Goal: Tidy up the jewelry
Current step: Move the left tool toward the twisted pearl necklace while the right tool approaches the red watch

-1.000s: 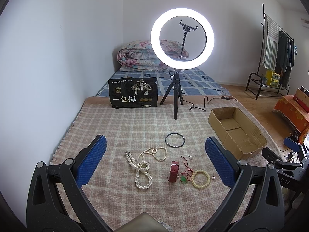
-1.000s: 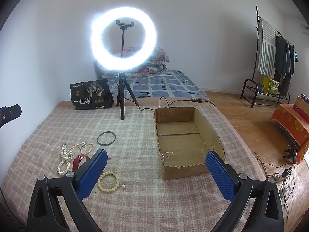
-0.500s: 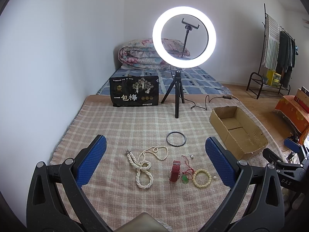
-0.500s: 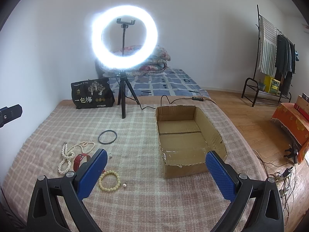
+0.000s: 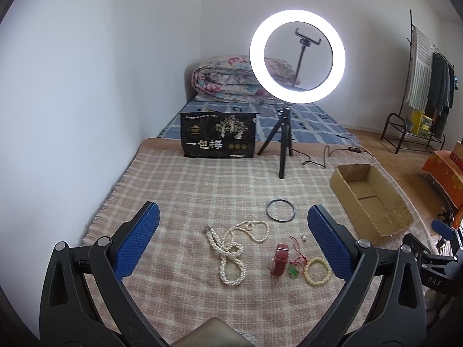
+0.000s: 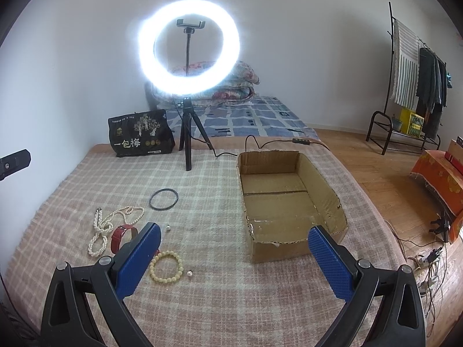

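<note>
Pearl necklace (image 5: 231,248) lies looped on the checked blanket (image 5: 188,190) left of the cardboard box (image 6: 289,199), both the left gripper (image 5: 231,240) and right gripper (image 6: 231,254) spread empty, so a loop might snag and drag neighbouring pieces

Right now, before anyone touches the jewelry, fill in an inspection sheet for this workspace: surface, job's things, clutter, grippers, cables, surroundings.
Surface: pink-and-cream checked woven blanket, lying flat.
Job's things: white pearl necklace, red strap watch, cream beaded bracelet, thin black ring, green pendant on red cord and two loose pearl beads, all on the blanket; open brown cardboard box looks empty.
Clutter: black printed snack bag.
Grippers: left hand-held gripper and right hand-held gripper both open, holding nothing.
Cables: black lamp cable behind the box; tangled wires on the floor.
Surroundings: lit ring light on a black tripod, folded floral quilt, clothes rack.
</note>
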Motion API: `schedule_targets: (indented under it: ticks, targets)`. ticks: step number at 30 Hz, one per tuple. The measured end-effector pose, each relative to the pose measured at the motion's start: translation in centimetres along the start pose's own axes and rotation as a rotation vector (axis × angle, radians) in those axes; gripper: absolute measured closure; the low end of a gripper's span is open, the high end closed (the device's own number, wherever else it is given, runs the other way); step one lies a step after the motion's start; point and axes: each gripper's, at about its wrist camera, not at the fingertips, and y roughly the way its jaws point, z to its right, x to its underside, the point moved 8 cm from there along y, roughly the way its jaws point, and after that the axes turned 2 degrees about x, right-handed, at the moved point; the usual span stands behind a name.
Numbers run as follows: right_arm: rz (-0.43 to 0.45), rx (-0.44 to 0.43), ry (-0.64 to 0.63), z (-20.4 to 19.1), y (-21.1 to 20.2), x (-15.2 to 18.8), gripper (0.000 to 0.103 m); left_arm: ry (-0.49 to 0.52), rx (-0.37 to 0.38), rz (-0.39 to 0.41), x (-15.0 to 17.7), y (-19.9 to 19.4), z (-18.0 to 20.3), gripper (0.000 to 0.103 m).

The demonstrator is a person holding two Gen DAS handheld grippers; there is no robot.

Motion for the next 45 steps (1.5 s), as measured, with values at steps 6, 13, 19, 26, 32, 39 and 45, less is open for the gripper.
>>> schedule_targets:
  ticks: [6, 13, 19, 26, 32, 39, 45]
  targets:
    - [-0.006, -0.019, -0.034, -0.9, 1.0, 0.2, 0.0, -0.025, -0.048, -0.005, -0.7, 1.0, -2.5, 0.0]
    - [-0.067, -0.041, -0.091, -2.1, 3.0, 1.6, 0.0, -0.061, -0.061, -0.041, -0.2, 2.0, -5.0, 0.0]
    - [-0.113, -0.125, -0.091, -3.5, 3.8, 2.3, 0.003, -0.098, -0.053, -0.109, 1.0, 3.5, -6.7, 0.0]
    - [-0.141, -0.261, -0.166, -7.8, 5.0, 3.2, 0.011, -0.119, -0.061, -0.205, 3.2, 5.8, -7.6, 0.007]
    - [-0.188, -0.357, -0.167, -10.5, 6.4, 3.9, 0.016, -0.147, -0.009, -0.314, 5.6, 7.9, -7.1, 0.02]
    - [-0.192, -0.425, -0.178, -12.9, 7.5, 3.5, 0.017, -0.168, 0.006, -0.426, 8.8, 9.8, -7.0, 0.028]
    - [-0.23, -0.501, -0.198, -15.0, 7.9, 4.0, 0.024, -0.177, -0.01, -0.425, 8.8, 10.1, -7.6, 0.028]
